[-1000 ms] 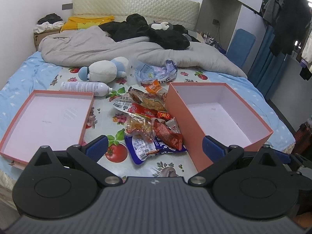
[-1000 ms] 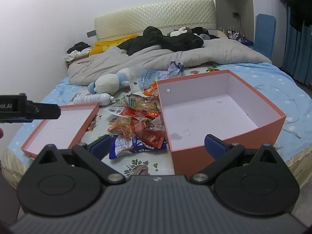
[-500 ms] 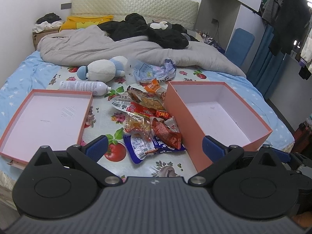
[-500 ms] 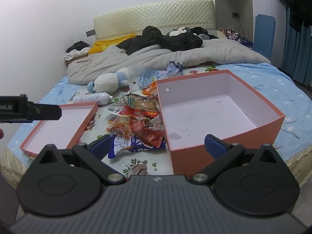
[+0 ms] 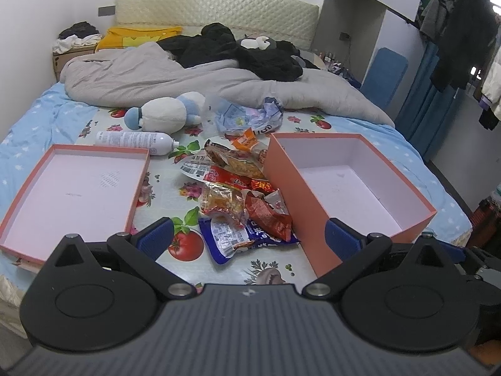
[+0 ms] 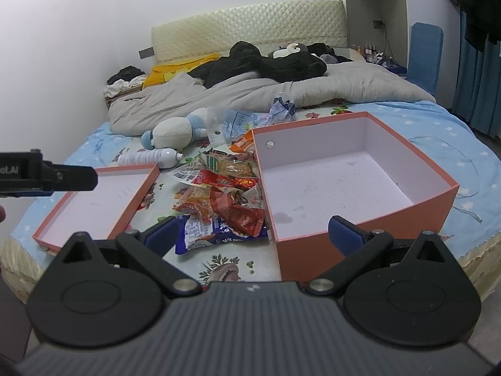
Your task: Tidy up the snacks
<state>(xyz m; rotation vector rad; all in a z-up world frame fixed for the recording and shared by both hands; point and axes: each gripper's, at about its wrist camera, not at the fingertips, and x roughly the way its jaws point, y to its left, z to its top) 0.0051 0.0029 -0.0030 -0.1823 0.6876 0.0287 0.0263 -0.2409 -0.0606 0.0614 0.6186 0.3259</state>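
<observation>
Hovering wide-jawed and empty, left gripper [image 5: 247,235] and right gripper [image 6: 253,232] face the snack packets [image 5: 241,194] heaped beside the open orange box [image 5: 360,175], presumably their destination.

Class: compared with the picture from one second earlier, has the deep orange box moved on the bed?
No. The deep orange box keeps its place beside the snack pile and the shallow lid.

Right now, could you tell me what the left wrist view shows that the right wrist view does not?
Only the left wrist view shows the clothes hanging on the rail at the right. Only the right wrist view shows the left gripper from the side, and the round hole in the deep box's wall. Both show the empty deep box, the shallow lid, the snack pile between them, the plush toy and the white bottle.
</observation>
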